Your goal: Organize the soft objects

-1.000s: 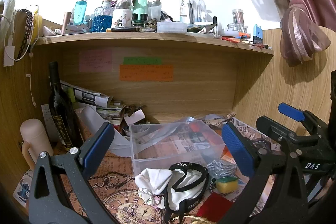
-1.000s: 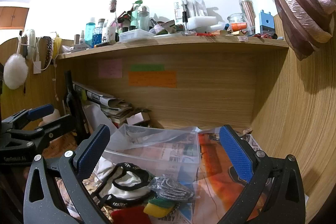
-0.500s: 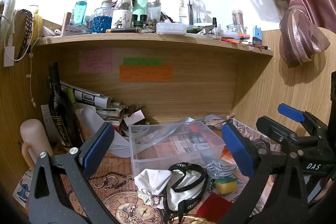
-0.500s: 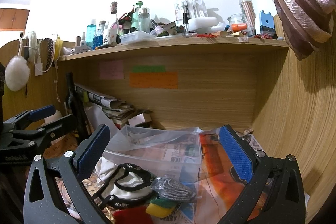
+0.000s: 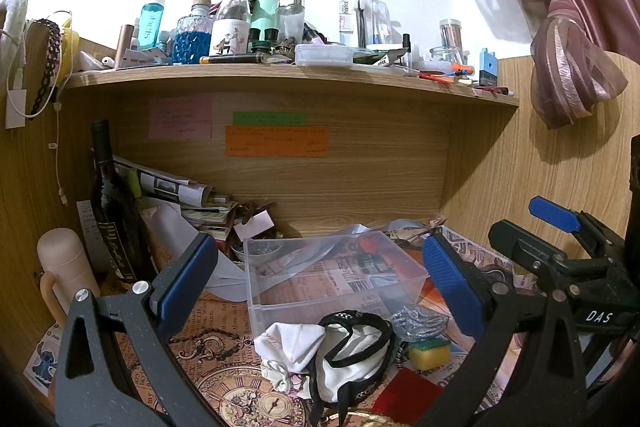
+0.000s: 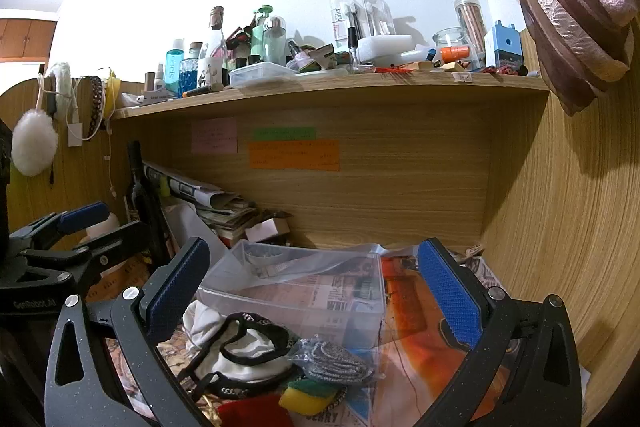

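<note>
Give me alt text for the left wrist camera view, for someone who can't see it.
The open left gripper hovers over a cluttered desk, framing an empty clear plastic box. In front of the box lie a white cloth, a black-trimmed garment and a yellow sponge.

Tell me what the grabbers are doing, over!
Left gripper open, empty. Right gripper open, empty. Cloths, sponge lie in front of the clear bin, not in it. Nothing blocking.
</note>
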### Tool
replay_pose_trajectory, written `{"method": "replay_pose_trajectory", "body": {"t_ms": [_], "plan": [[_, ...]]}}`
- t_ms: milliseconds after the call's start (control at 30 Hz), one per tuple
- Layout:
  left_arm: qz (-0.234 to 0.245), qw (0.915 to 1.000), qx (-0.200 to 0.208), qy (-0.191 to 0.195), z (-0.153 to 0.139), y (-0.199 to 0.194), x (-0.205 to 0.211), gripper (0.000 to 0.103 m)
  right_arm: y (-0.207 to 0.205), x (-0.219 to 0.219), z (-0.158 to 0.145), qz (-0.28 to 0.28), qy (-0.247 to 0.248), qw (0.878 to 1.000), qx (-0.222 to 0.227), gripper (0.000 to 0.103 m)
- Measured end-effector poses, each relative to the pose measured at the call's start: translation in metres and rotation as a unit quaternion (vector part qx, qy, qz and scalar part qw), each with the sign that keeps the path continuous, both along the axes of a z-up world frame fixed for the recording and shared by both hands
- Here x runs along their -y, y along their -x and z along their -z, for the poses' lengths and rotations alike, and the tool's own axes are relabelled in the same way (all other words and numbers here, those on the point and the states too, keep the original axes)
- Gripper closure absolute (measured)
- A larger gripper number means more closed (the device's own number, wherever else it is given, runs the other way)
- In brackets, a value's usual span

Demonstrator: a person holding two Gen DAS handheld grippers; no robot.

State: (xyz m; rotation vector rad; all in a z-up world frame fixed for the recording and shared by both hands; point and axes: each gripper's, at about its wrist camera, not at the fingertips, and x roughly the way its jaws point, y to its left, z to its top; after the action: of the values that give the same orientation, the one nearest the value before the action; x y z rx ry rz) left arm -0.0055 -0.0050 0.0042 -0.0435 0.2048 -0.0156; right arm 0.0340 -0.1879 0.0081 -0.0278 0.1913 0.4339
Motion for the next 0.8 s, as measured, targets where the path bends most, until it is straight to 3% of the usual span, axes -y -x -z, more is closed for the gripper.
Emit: {"method": "replay_pose_trajectory", "body": {"t_ms": [800], "plan": [[0.0,1.0,0.0,0.002,0.0011,-0.0002,-0.0007,0.0,0.0011,-0.0004,0.0004,-0.001,-0.001,1.0,0.001,0.0]]}}
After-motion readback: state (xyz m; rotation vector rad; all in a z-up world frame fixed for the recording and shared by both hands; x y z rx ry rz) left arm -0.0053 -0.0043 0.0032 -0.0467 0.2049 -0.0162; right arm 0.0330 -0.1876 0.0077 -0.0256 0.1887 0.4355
